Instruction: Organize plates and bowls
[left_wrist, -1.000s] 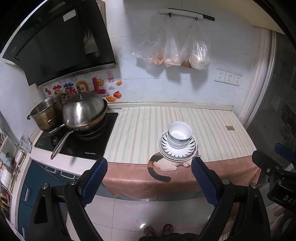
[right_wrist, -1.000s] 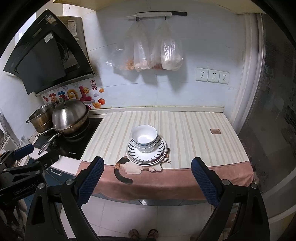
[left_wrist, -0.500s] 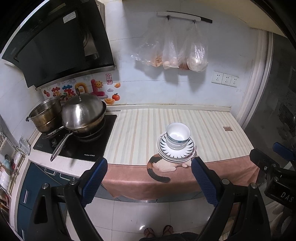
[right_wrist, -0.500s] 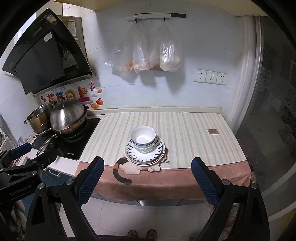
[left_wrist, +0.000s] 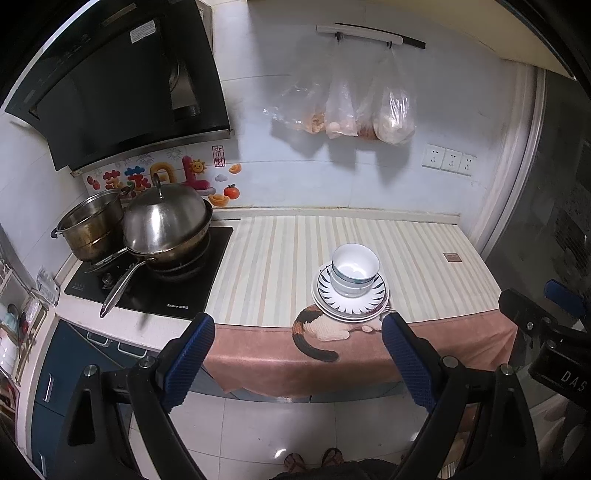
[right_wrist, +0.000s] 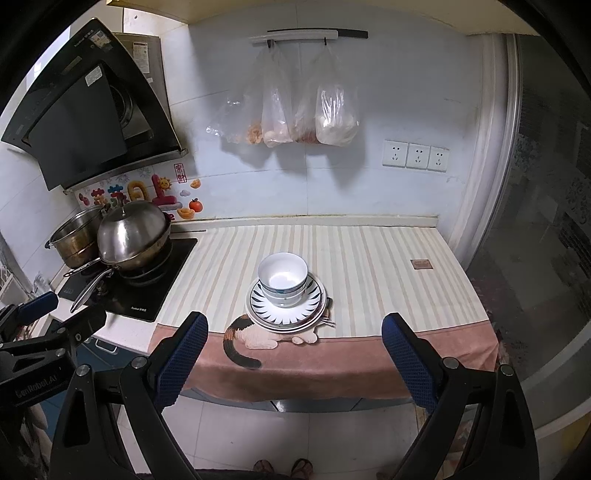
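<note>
Holding both tools back from the surface (right_wrist: 369, 243), I see the left hand-held gripper (left_wrist: 297, 354) and the right hand-held gripper (right_wrist: 295, 354) each spread wide with nothing between the fingers, hanging over the floor in front of the draped cloth (right_wrist: 332, 365). The bowls (right_wrist: 283, 278) sit nested in a short stack on top of the plates (right_wrist: 286, 314), which rest near the front edge of the surface, partly over the cat picture (right_wrist: 255, 338) on the cloth. From here I judge the stack looks already tidy, so any further move is mostly risk. If I come in low, a finger could catch the hanging cloth and drag it, and the plates would slide toward the edge with it. If I pinch only the top bowl at its rim, the one below might lift with it and drop. To the left, the covered pan (right_wrist: 133, 232) and pot (right_wrist: 75, 238) on the stove (right_wrist: 147, 295) stand well apart, but the pan's long handle (right_wrist: 88, 290) points outward, and a wide swing of the left tool could knock it.
</note>
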